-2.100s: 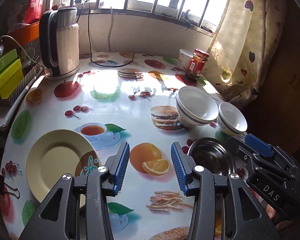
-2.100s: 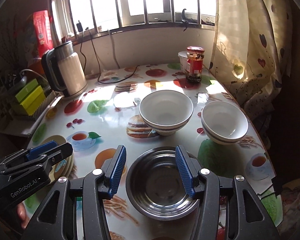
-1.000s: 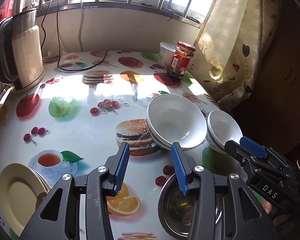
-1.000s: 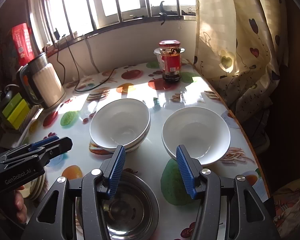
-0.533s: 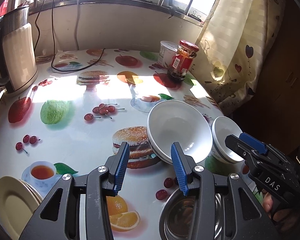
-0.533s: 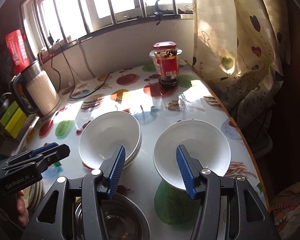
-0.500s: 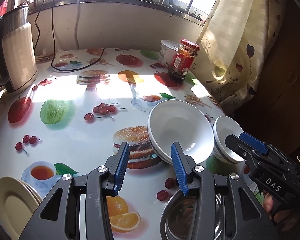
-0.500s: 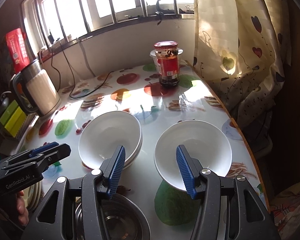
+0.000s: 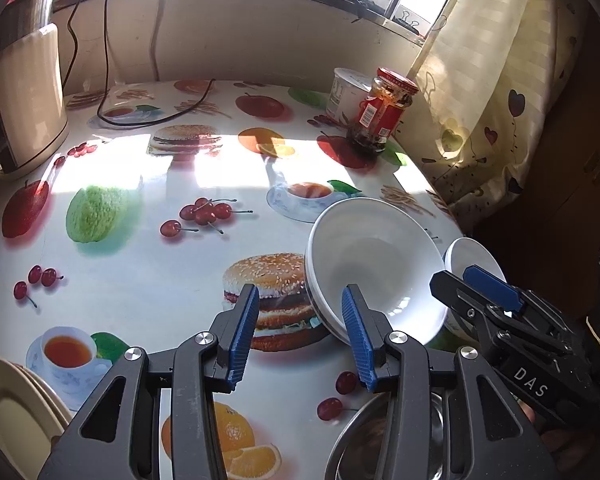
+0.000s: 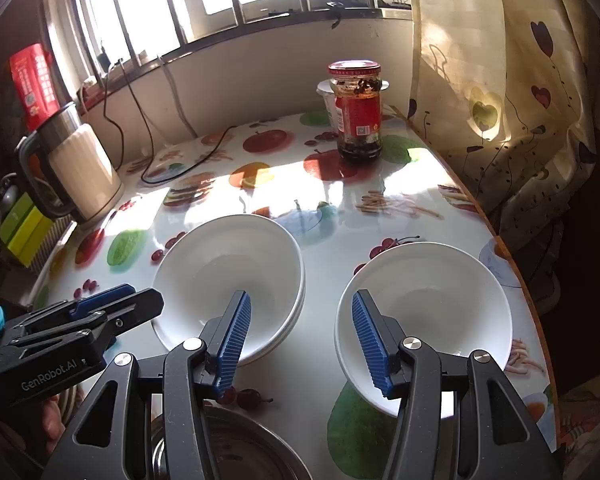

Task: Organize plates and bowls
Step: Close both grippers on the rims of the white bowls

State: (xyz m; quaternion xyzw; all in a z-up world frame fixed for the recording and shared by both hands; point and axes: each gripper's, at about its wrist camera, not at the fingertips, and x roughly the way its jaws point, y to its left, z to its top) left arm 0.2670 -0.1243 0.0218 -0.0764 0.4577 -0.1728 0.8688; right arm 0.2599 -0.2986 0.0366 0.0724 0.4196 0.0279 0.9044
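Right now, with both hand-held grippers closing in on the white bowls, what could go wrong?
1. The single white bowl sits close to the table edge; a nudge from the right hand-held gripper could push it off.
2. The left white bowls look stacked, so a rim grip by the left hand-held gripper may lift only the top one or tip both.
3. The steel bowl lies under both grippers and could get knocked.

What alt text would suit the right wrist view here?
The right gripper, jaws open and empty, hangs over two white bowls on a fruit-print table, with a steel bowl nearest. The left gripper, a kettle and a red-lidded jar are also visible.
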